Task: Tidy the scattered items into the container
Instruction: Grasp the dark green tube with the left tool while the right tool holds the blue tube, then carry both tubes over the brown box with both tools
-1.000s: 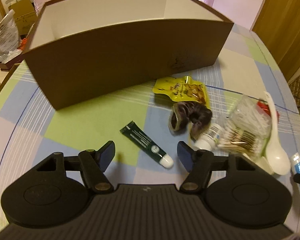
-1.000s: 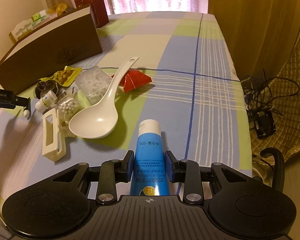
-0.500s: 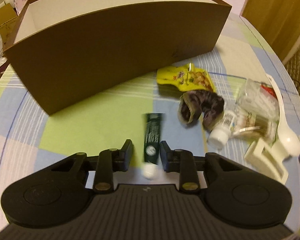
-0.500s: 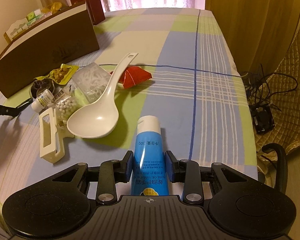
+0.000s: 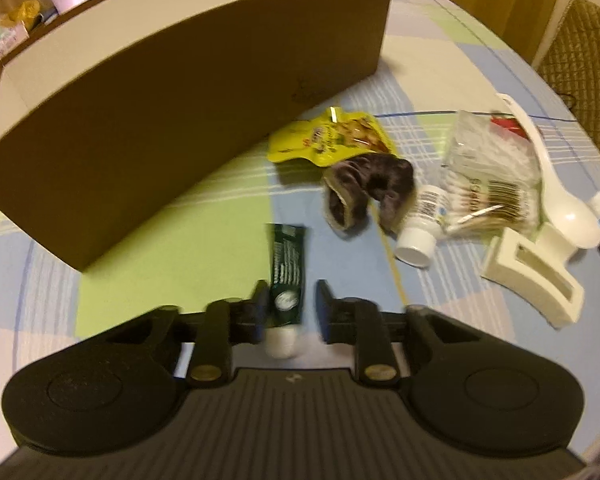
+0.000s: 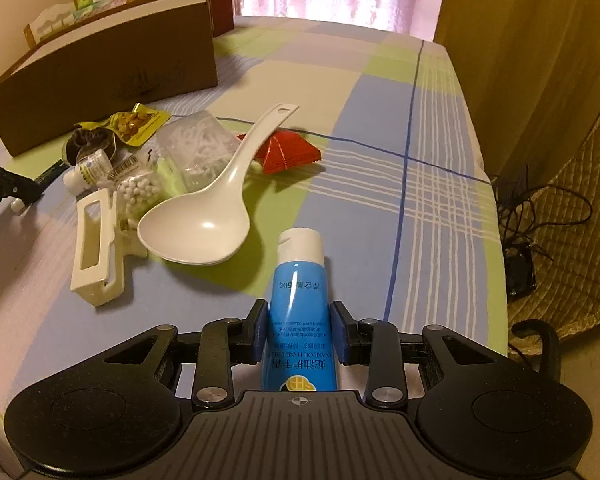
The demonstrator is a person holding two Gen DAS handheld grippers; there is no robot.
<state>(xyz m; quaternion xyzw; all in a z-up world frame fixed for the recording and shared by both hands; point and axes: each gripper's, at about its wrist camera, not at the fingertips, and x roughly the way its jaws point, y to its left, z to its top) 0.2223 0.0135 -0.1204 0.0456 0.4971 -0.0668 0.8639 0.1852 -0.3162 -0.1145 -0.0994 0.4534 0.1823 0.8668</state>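
The brown cardboard box (image 5: 188, 120) with a white inside stands on the checked tablecloth; it also shows in the right wrist view (image 6: 100, 68). My left gripper (image 5: 290, 308) has its jaws around the cap end of a dark green tube (image 5: 286, 268); the left pad touches it, the right pad stands slightly off, and the frame is blurred. My right gripper (image 6: 298, 332) is shut on a blue hand cream tube (image 6: 300, 308), white cap pointing forward, lifted just above the cloth.
Scattered items lie right of the box: a yellow snack pouch (image 5: 332, 140), dark scrunchie (image 5: 368, 188), small white bottle (image 5: 420, 228), bag of cotton swabs (image 5: 488, 176), white spoon (image 6: 220, 200), cream hair clip (image 6: 96, 248), red packet (image 6: 288, 152). The table edge and cables are on the right.
My left gripper moved onto the green tube and closed its jaws around the cap end. My right gripper keeps its hold on the blue tube and shifted slightly.
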